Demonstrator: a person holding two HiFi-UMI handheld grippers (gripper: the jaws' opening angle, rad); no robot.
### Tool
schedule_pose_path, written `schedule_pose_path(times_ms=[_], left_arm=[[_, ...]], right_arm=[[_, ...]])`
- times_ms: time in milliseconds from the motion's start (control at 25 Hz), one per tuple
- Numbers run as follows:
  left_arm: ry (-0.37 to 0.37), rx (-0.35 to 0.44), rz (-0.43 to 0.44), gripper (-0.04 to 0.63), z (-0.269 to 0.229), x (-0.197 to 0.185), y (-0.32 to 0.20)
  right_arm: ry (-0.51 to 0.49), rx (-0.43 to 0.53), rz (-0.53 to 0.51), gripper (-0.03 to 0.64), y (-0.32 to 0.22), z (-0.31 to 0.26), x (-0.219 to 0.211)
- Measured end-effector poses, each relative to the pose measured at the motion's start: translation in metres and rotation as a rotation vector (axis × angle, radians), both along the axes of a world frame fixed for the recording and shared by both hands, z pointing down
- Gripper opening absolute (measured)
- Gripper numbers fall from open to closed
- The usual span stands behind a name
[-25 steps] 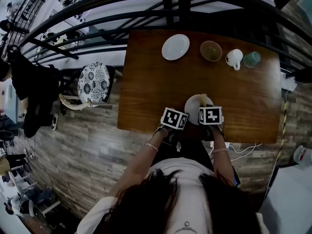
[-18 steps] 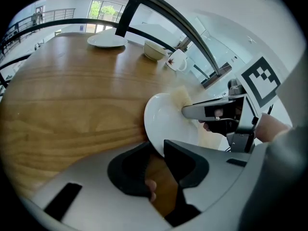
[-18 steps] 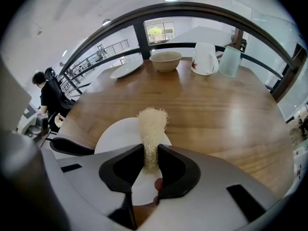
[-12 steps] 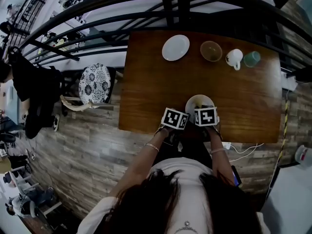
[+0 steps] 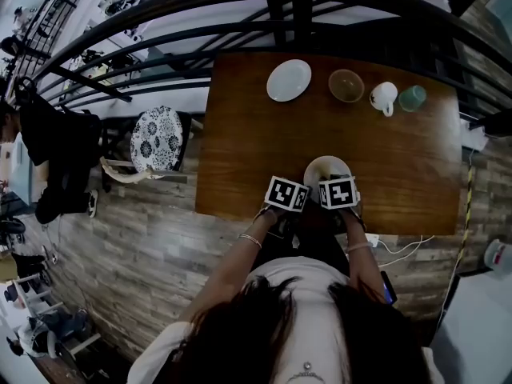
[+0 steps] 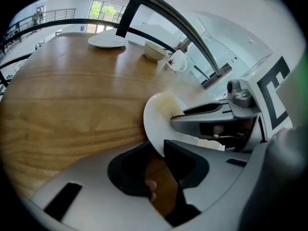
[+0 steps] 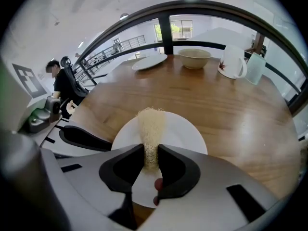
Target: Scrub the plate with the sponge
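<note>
Two grippers: together at the tabletop's (image 5: 256, 134) 6 o'clock edge.
Left gripper (image 6: 156, 150): fingers pinching plate (image 7: 180, 134) rim near 8 o'clock.
Right gripper (image 7: 150, 160): fingers narrow, clamping sponge (image 7: 150, 126).
Sponge: touching plate's centre.

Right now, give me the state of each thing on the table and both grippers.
plate: on table, rim clamped by left gripper.
sponge: pinched by right gripper, resting on plate.
left gripper: shut on plate.
right gripper: shut on sponge.
far plate: empty.
bowl: upright.
mug: upright.
cup: upright.
</note>
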State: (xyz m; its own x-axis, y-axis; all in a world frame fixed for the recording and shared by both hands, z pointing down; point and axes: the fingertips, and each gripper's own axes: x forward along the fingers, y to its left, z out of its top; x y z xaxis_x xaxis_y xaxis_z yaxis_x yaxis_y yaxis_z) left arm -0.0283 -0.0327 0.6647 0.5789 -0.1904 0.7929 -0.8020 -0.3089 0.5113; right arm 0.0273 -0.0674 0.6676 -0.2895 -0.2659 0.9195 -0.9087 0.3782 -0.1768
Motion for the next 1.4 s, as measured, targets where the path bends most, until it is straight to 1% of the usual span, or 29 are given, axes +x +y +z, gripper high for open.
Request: schedule_pose_path(times_ms=[320, 680, 920, 1040, 1160, 1400], left_arm=[[-0.003, 0.004, -0.006, 0.101, 0.001, -0.001, 0.000], [-0.012, 0.019, -0.016, 0.101, 0.002, 0.000, 0.000], [-0.013, 0.025, -0.028, 0.101, 0.002, -0.001, 0.000], [-0.009, 0.021, -0.027, 0.101, 0.000, 0.002, 0.000], [-0.008, 0.018, -0.021, 0.101, 0.001, 0.003, 0.000], [-0.016, 0.031, -0.029, 0.101, -0.001, -0.001, 0.002]], right_arm=[[0.033, 0.001, 0.093, 0.101, 0.002, -0.001, 0.038], [0.047, 0.009, 0.163, 0.101, 0.007, -0.005, 0.062], [0.051, 0.017, 0.186, 0.101, 0.010, -0.009, 0.069], [0.061, -0.009, 0.203, 0.101, 0.019, -0.013, 0.075], [0.037, 0.036, 0.199, 0.101, 0.012, -0.016, 0.075], [0.026, 0.054, 0.204, 0.101, 0.018, -0.021, 0.076]])
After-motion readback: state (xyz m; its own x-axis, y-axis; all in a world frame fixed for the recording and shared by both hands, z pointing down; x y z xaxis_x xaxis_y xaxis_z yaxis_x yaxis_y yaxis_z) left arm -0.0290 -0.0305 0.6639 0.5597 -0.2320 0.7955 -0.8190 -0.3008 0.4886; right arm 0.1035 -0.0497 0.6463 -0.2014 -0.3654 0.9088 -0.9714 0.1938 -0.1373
